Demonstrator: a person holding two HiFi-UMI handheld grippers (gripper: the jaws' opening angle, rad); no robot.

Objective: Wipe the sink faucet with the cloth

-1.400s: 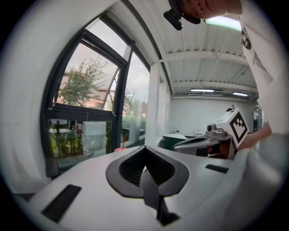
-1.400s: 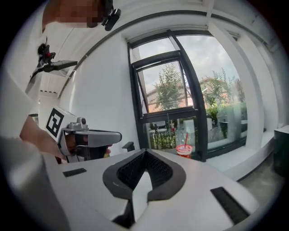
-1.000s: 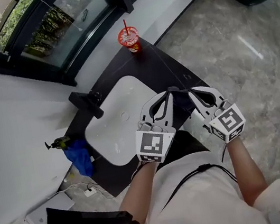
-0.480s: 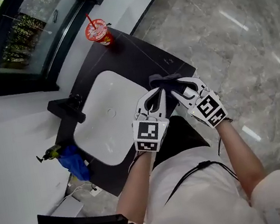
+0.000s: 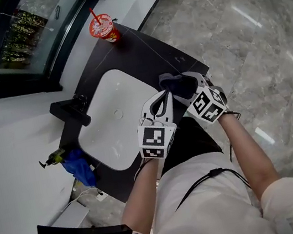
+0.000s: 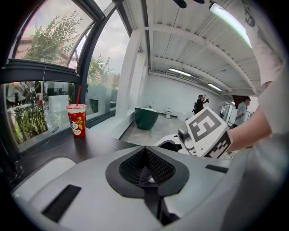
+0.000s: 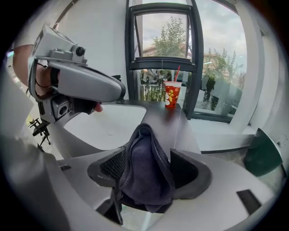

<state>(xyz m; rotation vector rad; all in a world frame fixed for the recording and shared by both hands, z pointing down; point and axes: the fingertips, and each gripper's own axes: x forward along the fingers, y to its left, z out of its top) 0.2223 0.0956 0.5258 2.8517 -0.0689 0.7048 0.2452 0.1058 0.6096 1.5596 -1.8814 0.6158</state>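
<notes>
**Cloth's sitting in the right gripper, faucet not touched yet**

Head view: the cloth (image 5: 174,83) is a dark bundle at the near right corner of the counter (image 5: 141,53), just right of the sink (image 5: 106,112). It sits between the jaws of the right gripper (image 5: 185,86). The left gripper (image 5: 164,98) is just beside it, over the sink's near edge. The faucet (image 5: 68,111) is across the basin on the far-left side, well apart from both grippers. It's a stubby black bar with its long axis lying about level, and the spout end aims out over the basin. My guess is that no wiping has started yet.

Left gripper view: the jaws are pressed together with nothing in them. I reckon it's just parked out of the way while the other hand sorts the cloth. A red cup (image 6: 76,119) stands at the far end of the counter.

Right gripper view: the jaws have just been opening and now stand wide, with the cloth between them. It leans on the pad at the picture's left and there's a clear gap to the other pad, so it isn't being squeezed. The cloth is bunched into a tall fold. Its long axis runs along the jaws and the folded end points away, toward the cup. I can't tell if it rests on the counter. Probably it's opened up for a better bite before heading to the faucet.
</notes>
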